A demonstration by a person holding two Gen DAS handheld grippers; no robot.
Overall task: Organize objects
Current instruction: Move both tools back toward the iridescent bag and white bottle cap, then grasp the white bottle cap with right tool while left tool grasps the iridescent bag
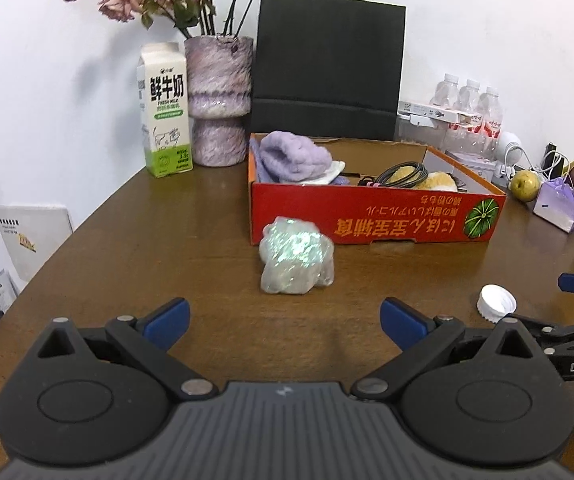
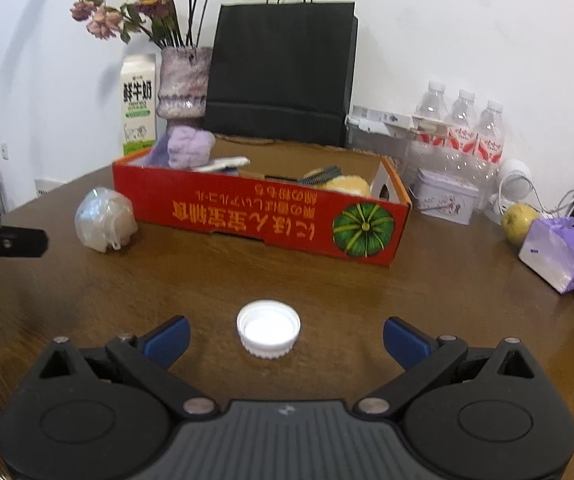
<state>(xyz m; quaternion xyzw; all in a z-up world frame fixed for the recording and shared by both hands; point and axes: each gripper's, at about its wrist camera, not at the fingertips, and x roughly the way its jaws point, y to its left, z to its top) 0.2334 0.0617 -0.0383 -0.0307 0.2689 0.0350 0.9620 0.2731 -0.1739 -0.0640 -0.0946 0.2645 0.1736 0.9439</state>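
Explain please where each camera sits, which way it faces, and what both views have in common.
Left wrist view: sits on the left gripper, faces forward over the table at the shiny wrapped bundle; both open fingers show.
Right wrist view: sits on the right gripper, faces the white cap; both open fingers show.
Shared: red box, bundle, cap, black bag, milk carton.

Wall: plain white, matte, unbroken from 9 to 3 o'clock | Furniture: dark brown wood-grain table with rounded edge, filling 4 to 8 o'clock | Light: soft, even, faint sheen on tabletop at 12 o'clock
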